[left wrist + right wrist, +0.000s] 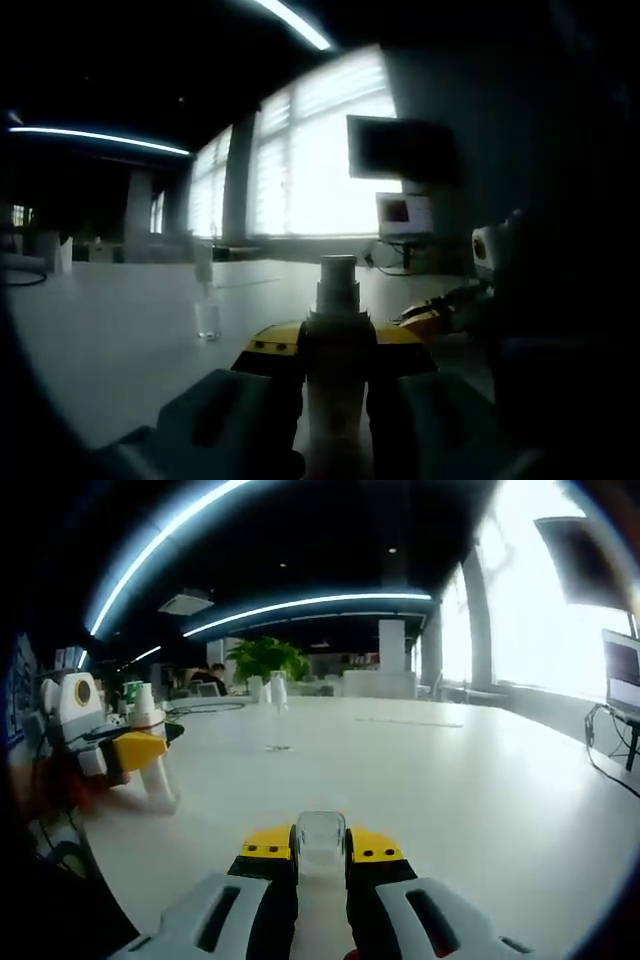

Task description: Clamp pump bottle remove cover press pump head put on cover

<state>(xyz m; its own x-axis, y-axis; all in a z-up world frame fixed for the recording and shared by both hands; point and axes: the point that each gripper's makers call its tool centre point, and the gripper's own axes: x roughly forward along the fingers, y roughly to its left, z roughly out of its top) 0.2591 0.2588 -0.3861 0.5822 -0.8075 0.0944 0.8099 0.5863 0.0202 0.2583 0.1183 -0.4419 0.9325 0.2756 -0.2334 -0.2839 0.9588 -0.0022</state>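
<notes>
Left gripper view: the left gripper is pinching the pump bottle between its yellow-tipped fingers. The bottle is standing upright on the white surface, its pump head rising bare above the fingertips with no cover on it. Out to the left on the surface, well apart from the bottle, a small clear bottle is standing upright. At the right edge the right gripper is coming into view, its yellow tip near the pump bottle but not touching it; what lies between its fingers cannot be told from here. Bright blinded windows are glaring behind, with a dark screen and a smaller monitor in front of them.

Right gripper view: the right gripper is holding a small clear cover, its fingers closing against either side of it just over the surface. At the left the left gripper is showing, its yellow tip gripping the pale pump bottle, which is standing on the surface with its head sticking up above the tip. Farther back, a green plant is standing beyond the surface, and curved ceiling light strips are running overhead. A laptop screen is sitting at the far right edge.
</notes>
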